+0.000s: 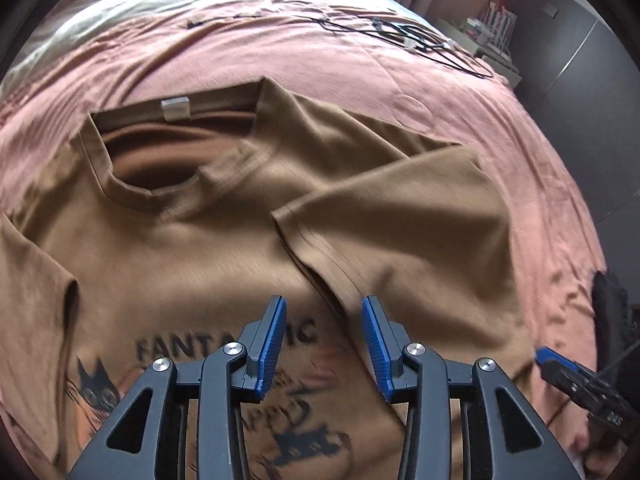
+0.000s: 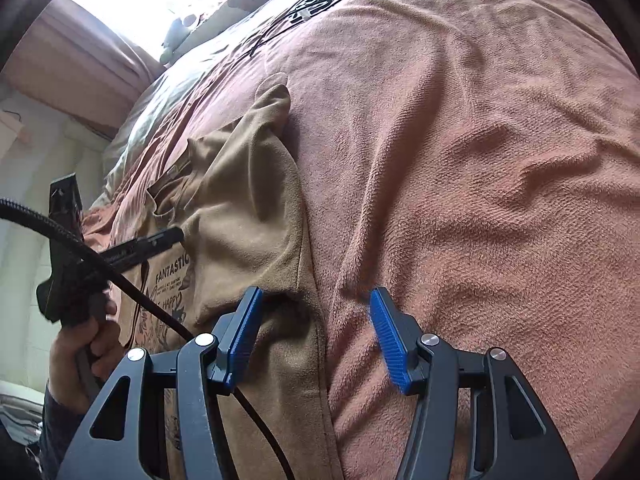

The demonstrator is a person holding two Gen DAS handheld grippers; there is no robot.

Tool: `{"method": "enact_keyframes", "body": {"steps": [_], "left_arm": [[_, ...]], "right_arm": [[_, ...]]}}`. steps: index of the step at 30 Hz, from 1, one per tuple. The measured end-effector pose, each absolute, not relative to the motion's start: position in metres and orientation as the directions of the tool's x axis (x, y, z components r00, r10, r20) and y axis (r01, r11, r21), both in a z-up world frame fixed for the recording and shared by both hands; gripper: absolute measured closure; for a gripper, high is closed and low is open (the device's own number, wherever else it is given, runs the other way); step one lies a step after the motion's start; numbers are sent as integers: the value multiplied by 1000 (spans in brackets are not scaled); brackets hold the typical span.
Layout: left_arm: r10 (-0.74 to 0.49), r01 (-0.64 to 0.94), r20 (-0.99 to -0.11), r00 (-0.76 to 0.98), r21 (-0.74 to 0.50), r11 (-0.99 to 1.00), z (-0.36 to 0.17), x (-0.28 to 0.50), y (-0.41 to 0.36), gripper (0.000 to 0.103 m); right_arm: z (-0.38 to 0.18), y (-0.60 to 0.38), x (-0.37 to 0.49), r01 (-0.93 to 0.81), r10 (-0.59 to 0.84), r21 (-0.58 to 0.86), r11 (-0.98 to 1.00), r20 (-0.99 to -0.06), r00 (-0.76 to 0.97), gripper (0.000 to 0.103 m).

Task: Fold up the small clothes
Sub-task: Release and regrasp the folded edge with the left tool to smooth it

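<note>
The brown T-shirt (image 1: 208, 232) lay flat, print side up, on the pink blanket (image 1: 360, 60) covering the bed. Its collar, with a white label (image 1: 175, 107) inside, pointed toward the head of the bed. One sleeve (image 1: 400, 216) was folded inward across the chest, its hem reaching toward the printed lettering (image 1: 168, 346).

The left gripper (image 1: 324, 340) hung over the shirt just below that folded sleeve. Its blue pads (image 1: 274, 340) stood apart, with no cloth pinched between them; the sleeve hem lay under the gap.

The right gripper (image 2: 316, 338) hovered at the shirt's side edge, jaws parted and empty, one pad over the shirt and the other over the blanket.

Beyond the shirt, toward the head of the bed, black cables (image 1: 400, 34) lay on the blanket. A hand (image 2: 86, 356) gripped the left tool's handle.
</note>
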State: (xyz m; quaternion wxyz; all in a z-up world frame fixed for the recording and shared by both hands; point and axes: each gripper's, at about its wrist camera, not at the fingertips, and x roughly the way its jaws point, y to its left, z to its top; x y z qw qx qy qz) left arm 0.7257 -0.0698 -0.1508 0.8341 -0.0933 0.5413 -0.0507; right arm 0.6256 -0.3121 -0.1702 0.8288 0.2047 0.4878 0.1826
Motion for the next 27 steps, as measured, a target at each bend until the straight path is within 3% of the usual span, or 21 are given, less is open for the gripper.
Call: {"method": "enact_keyframes", "body": {"steps": [11, 12, 14, 15, 27], "left_arm": [[-315, 5, -901, 297, -328, 945, -170, 693, -106, 62], [-309, -1, -903, 298, -324, 946, -171, 692, -108, 64], [-316, -5, -904, 290, -331, 944, -173, 689, -114, 92], [-324, 1, -903, 280, -338, 941, -175, 689, -117, 95], [-381, 18, -882, 277, -392, 920, -154, 671, -111, 99]], "right_arm": [[-163, -321, 620, -92, 516, 549, 831, -698, 497, 49], [-162, -321, 620, -92, 515, 549, 831, -695, 502, 49], [-160, -319, 620, -95, 511, 544, 833, -693, 509, 49], [-160, -319, 619, -99, 513, 545, 833, -691, 510, 49], [-166, -307, 617, -133, 506, 505, 853, -736, 450, 49]]}}
